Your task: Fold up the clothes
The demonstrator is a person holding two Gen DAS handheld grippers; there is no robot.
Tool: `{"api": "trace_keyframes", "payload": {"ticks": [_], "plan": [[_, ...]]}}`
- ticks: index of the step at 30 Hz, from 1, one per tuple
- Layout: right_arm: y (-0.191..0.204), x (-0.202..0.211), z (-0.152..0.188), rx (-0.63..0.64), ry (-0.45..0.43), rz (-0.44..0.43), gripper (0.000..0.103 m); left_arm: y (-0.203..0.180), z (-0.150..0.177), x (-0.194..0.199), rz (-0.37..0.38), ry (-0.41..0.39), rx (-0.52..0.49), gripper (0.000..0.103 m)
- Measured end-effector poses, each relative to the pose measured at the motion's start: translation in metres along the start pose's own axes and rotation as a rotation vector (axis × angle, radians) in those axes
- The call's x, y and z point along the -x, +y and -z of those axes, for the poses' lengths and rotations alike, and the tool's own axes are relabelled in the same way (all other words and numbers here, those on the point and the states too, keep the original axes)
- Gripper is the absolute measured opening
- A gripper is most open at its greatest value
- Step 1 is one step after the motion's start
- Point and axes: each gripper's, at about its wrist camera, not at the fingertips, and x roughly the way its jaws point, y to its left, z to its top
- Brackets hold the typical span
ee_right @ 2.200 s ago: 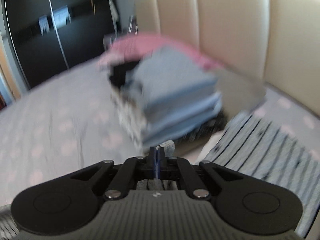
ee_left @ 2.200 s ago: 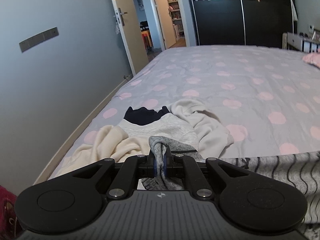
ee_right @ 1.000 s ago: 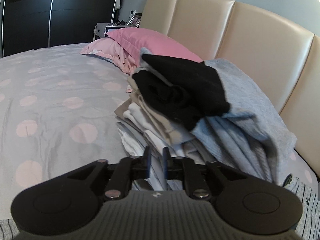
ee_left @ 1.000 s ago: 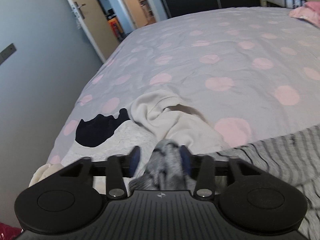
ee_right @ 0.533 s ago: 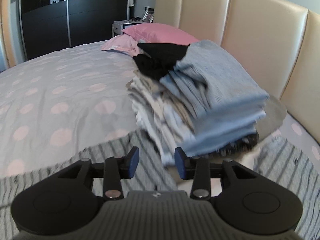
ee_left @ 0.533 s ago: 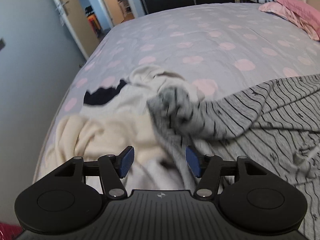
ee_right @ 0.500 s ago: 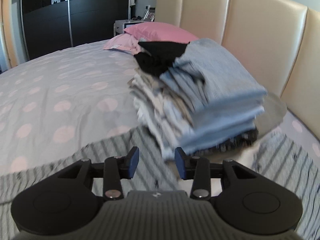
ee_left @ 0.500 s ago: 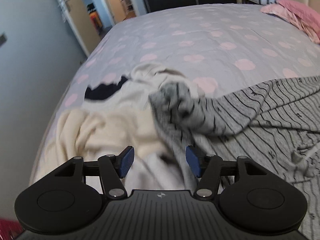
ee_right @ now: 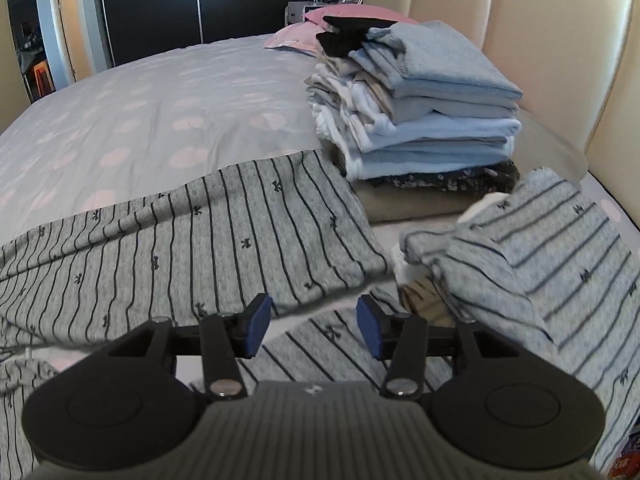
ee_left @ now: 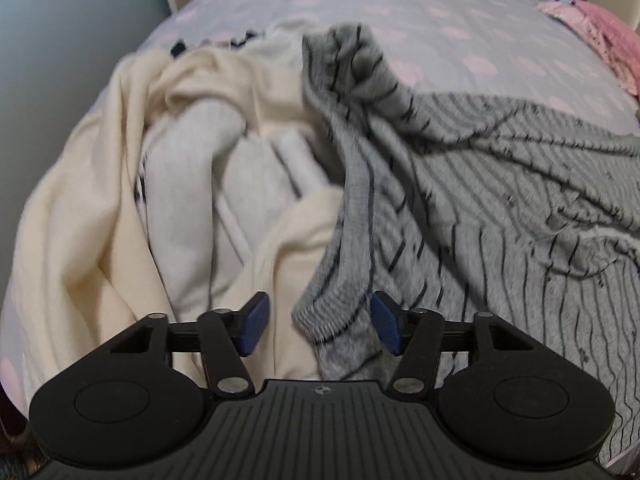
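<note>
both hand-held grippers (left (ee_left: pixel 316 328), right (ee_right: pixel 314 326)) released striped garment (ee_right: pixel 224 240), now spread

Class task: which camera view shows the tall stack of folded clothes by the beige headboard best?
The right wrist view: the stack of folded clothes stands whole and sharp, its blue, white and dark layers countable. The left wrist view does not show it at all, only loose garments.

A bed (ee_right: pixel 160 92) in a pink-dotted grey sheet carries a striped grey garment (ee_right: pixel 224 232). Beside it lie a folded stack (ee_right: pixel 424 120), cream clothes (ee_left: pixel 120 200) and a pink pillow (ee_right: pixel 320 20).
</note>
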Motion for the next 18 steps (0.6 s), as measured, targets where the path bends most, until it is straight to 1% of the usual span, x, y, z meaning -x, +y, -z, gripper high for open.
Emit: {"api": "trace_keyframes", "payload": {"ticks": [2,3,7,10,13,15,18], "plan": [[-0.011,0.007,0.002,-0.025,-0.023,0.010,0.055,-0.003,0.001,0.001,-0.011,0.007,-0.013,0.025],[-0.017,0.011,0.003,-0.038,-0.039,0.022,0.055,-0.005,0.001,0.003,-0.019,-0.001,-0.024,0.019],[-0.043,0.022,0.003,-0.075,-0.095,0.084,0.056,-0.005,0.001,0.018,-0.038,-0.035,-0.012,0.015],[-0.064,0.018,0.001,-0.095,-0.076,0.107,0.054,0.004,0.002,0.032,-0.058,-0.059,0.024,0.014],[-0.076,0.008,-0.004,-0.114,-0.048,0.064,0.051,0.026,0.005,0.042,-0.097,-0.065,0.095,0.013],[-0.076,-0.001,-0.007,-0.103,-0.021,0.016,0.043,0.040,0.007,0.041,-0.098,-0.058,0.134,0.013],[-0.066,-0.023,-0.011,-0.049,0.041,-0.052,0.042,0.046,0.009,0.031,-0.103,-0.028,0.151,0.013]]}}
